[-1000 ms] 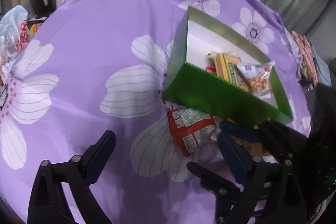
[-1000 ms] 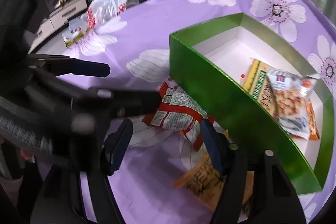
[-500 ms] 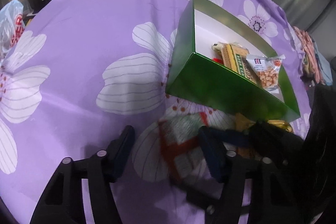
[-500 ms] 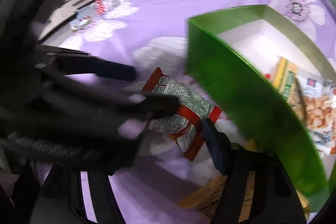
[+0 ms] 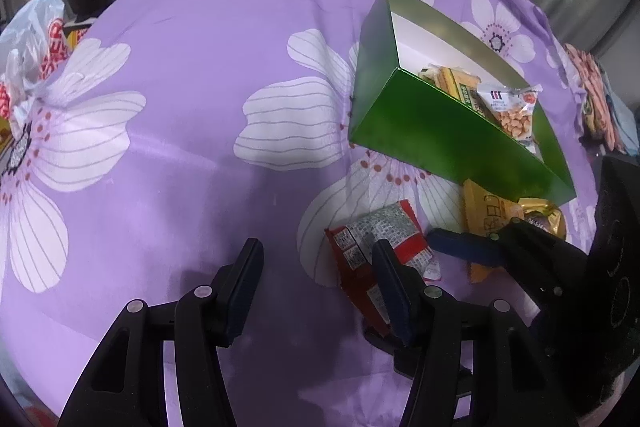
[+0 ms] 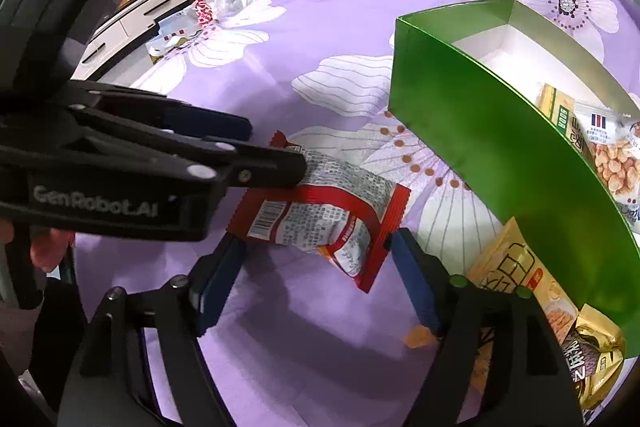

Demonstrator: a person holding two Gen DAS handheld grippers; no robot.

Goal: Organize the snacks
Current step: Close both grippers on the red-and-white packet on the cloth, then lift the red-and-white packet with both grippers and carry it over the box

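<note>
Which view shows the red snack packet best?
The right wrist view: the red snack packet lies near centre, label and barcode visible. In the left wrist view the red snack packet is smaller, partly hidden behind a finger.

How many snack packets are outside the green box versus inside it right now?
Outside, on the purple floral cloth: 3 (red-and-white foil packet, yellow-orange packet, gold packet)
Inside the green cardboard box: 2 visible (green-yellow biscuit pack, clear peanut bag)
Total: 5

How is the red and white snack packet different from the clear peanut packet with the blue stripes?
The red and white snack packet lies on the purple cloth outside the green box; the clear peanut packet lies inside it. The red one is opaque with printed text; the clear one shows its peanuts. Both are sealed pouches.
</note>
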